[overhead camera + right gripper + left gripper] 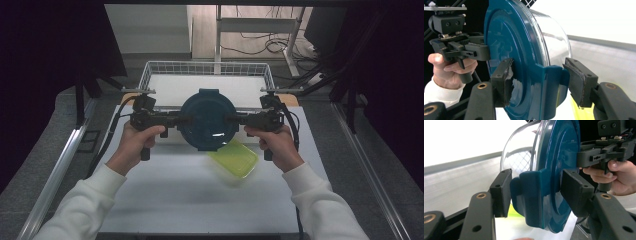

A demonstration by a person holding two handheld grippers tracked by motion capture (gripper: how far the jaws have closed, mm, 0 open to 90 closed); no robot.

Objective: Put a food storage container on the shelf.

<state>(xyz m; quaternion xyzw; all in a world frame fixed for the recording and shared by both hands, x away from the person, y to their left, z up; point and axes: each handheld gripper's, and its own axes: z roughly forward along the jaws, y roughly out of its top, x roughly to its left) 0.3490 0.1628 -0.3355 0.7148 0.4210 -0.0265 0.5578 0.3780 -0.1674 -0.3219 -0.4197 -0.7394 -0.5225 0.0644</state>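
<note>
Partly, the blue-lidded bowl (207,120) hides the yellow-green tray (236,157)

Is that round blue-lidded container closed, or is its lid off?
Closed: the blue lid sits on the clear bowl, side clips folded down over the rim.

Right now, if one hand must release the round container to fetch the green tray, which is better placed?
Right, probably: the green tray lies on the table nearest the right gripper; the left gripper is beyond the round container.
</note>
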